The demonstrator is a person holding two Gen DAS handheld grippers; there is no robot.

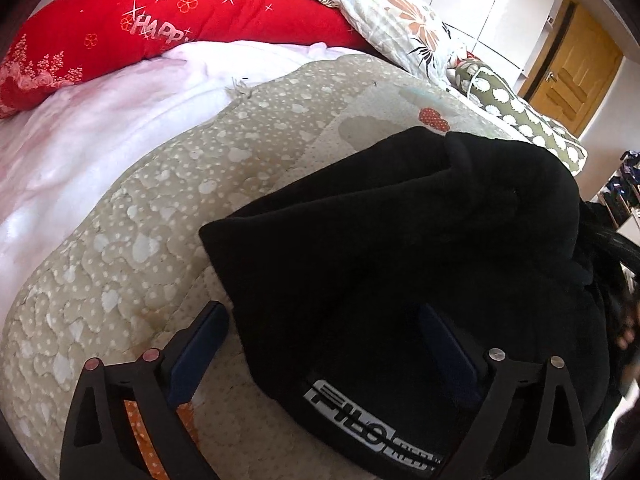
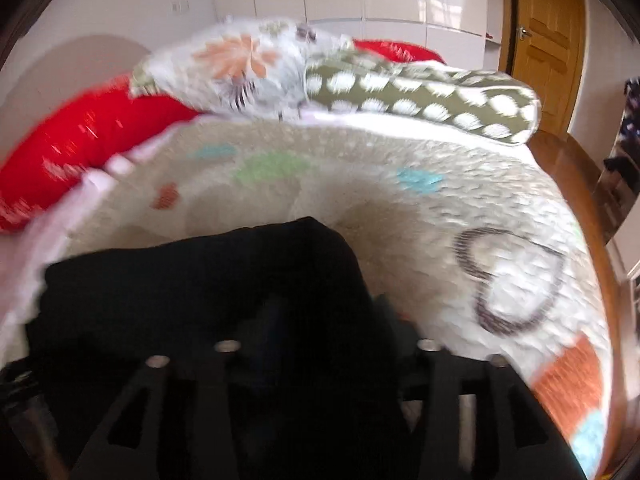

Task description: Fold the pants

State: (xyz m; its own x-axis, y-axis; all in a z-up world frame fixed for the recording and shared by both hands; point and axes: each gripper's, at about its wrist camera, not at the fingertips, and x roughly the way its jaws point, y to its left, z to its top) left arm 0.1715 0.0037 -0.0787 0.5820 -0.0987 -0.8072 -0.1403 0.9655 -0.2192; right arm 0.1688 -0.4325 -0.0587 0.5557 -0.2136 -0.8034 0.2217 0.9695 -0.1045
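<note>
My left gripper (image 1: 324,344) stands wide over the black pants (image 1: 400,248), one finger on the beige quilt (image 1: 160,216), the other above the cloth, straddling their near left edge to catch it. My right gripper (image 2: 328,320) is blurred; I cannot tell its jaws. Bare quilt lies ahead for folding.

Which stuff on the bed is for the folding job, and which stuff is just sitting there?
For the job:
- black pants
- left gripper, open over the pants
- right gripper, too blurry to read

Just lying about:
- red pillow
- flowery pillow
- green spotted cushion
- beige quilt underneath
</note>
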